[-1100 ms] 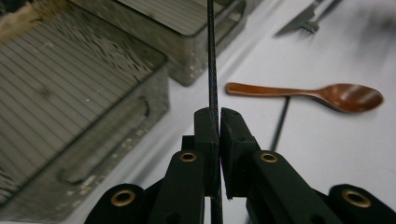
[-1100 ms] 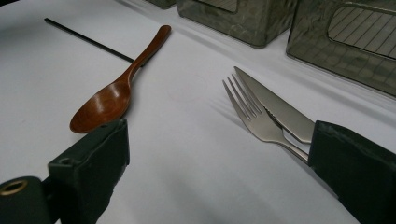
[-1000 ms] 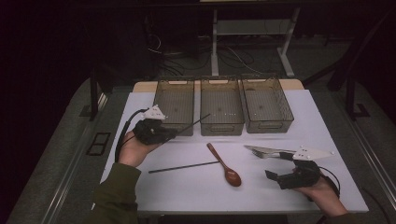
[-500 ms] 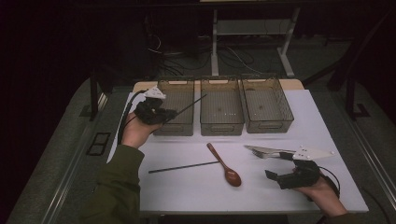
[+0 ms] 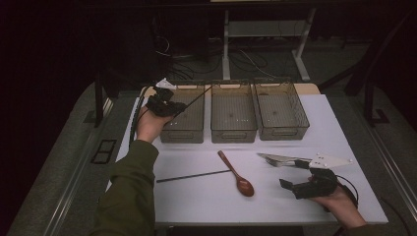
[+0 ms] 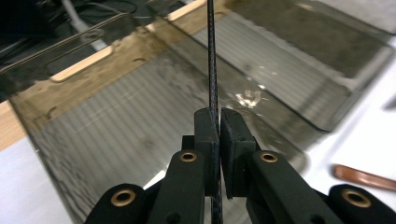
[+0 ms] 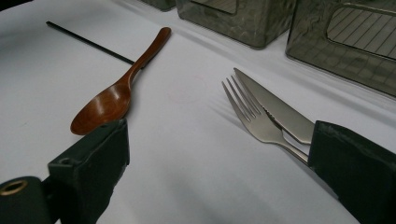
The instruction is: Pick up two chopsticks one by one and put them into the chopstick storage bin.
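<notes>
1. A thin black chopstick (image 6: 212, 70) is clamped between the pads of the left gripper (image 5: 167, 105), jaws nearly closed on it.
2. In the high view the chopstick (image 5: 196, 97) is seen held over the leftmost bin (image 5: 184, 132), slanting up and away toward the middle bin (image 5: 233, 130).
3. In the left gripper view the stick is seen running straight out of the jaws above the ribbed floor of the leftmost bin (image 6: 116, 130).
4. The right gripper (image 5: 307, 187) is rested on the table (image 5: 196, 201) at the near right, jaws spread wide, nothing between them.
5. In the right gripper view a fork (image 7: 250, 119) and a knife (image 7: 275, 109) are seen lying just ahead of the right jaw, the knife partly over the fork's handle.
6. A wooden spoon (image 5: 237, 173) is laid on the table centre, bowl toward the person.
7. A second chopstick (image 5: 192, 176) is laid flat left of the spoon, its end near the spoon handle; contact cannot be told.
8. Three grey bins are lined up side by side at the far edge of the table; the rightmost bin (image 5: 281, 130) is placed just beyond the fork and knife.
</notes>
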Demonstrator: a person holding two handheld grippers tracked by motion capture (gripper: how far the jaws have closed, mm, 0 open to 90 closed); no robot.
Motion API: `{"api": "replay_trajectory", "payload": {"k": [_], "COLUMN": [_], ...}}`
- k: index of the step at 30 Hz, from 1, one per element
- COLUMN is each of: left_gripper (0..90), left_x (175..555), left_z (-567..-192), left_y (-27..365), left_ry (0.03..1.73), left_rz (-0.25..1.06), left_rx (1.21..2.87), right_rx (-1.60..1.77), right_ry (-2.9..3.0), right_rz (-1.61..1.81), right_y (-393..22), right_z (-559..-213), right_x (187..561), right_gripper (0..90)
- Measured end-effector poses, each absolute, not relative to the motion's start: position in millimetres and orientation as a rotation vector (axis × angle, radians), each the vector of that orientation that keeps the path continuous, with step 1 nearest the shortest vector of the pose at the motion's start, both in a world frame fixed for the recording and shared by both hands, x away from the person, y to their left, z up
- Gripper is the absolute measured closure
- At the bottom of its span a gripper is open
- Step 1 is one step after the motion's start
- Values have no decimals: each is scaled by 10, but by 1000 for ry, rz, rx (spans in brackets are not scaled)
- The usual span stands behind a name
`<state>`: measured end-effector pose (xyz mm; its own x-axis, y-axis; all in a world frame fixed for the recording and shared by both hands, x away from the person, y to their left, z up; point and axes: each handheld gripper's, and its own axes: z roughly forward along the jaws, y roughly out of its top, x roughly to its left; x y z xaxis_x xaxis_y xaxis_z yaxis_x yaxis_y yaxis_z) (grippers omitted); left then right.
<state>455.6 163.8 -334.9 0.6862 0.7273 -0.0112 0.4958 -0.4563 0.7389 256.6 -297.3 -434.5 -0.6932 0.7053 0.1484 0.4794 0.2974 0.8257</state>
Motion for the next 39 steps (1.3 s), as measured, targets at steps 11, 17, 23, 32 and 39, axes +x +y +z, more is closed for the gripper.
{"api": "replay_trajectory", "payload": {"k": [11,17,23,32,39], "left_gripper": [854,854,843,577,420], "left_x": [4857,4943,4992,4947,4806], "left_z": [-3486,-3588,-3688,-3626,-3518], "left_y": [1772,1768,1737,1671,1633], "left_ry": [1100,1171,1209,1127,1035], "left_rz": [399,371,348,382,361], "left_rx": [2072,2042,2045,2058,2092], "right_rx": [1092,1090,1087,1082,1087], "right_ry": [2318,2323,2325,2328,2326], "right_rz": [1349,1348,1347,1347,1345], "right_y": [-3003,-3007,-3010,-3008,-3014], "right_z": [-4340,-4338,-4337,-4336,-4335], "right_x": [2570,2571,2570,2565,2563], "right_gripper": [48,48,48,48,48]}}
